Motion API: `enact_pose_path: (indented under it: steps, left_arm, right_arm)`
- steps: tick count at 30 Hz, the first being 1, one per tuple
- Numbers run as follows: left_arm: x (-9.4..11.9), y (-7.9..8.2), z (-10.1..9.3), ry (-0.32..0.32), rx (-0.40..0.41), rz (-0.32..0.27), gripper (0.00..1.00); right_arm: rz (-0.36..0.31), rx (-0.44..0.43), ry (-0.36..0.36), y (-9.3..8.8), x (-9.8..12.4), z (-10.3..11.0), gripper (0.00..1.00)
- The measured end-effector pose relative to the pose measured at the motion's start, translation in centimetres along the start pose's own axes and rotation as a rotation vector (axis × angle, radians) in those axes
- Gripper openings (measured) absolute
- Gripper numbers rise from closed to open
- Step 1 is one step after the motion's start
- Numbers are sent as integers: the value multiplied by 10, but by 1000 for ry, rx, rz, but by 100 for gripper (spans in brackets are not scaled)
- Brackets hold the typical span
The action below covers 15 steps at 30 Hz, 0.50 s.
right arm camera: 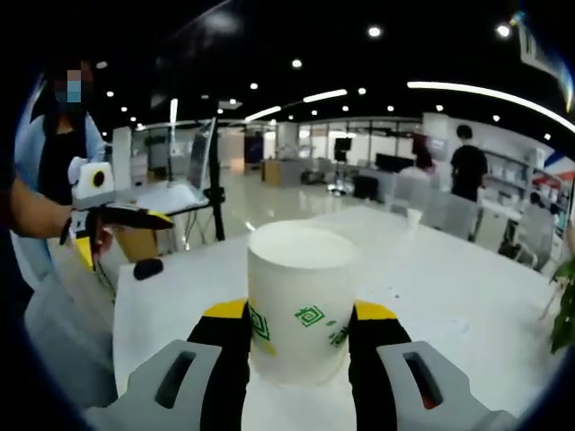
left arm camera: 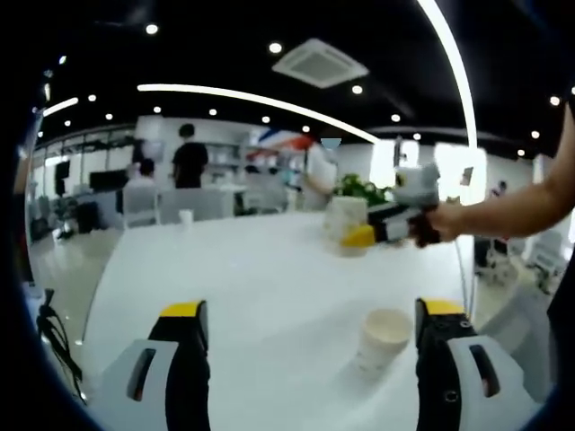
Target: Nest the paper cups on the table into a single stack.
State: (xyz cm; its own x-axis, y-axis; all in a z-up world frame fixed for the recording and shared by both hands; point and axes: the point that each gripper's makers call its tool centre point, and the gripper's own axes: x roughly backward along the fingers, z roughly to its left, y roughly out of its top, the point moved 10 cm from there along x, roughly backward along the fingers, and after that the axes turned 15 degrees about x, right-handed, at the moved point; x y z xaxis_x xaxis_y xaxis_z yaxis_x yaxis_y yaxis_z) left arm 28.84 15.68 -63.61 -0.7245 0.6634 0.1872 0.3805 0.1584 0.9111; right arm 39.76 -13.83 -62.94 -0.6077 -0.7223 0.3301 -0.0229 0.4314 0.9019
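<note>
- Right gripper [right arm camera: 301, 337]: its yellow-tipped jaws clamp a white paper cup with green print [right arm camera: 299, 301], upside down, above the white desk [right arm camera: 449, 287].
- Left gripper [left arm camera: 310, 346]: jaws spread wide, nothing between them; a second white paper cup [left arm camera: 382, 341] stands upright on the desk near its edge, just beside the right-hand jaw.

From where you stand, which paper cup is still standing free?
On the long white table, look beside the left gripper. A plain white paper cup stands upright and open there, untouched, unlike the green-printed white cup clamped in the right gripper.
</note>
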Motion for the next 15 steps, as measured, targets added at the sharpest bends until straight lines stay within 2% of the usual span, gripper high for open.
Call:
enact_pose_path:
  steps: [15]
  left_arm:
    - [-14,12,-4,-13,-11,-13,88]
  right_arm:
    - [10,32,32,3,12,23,40]
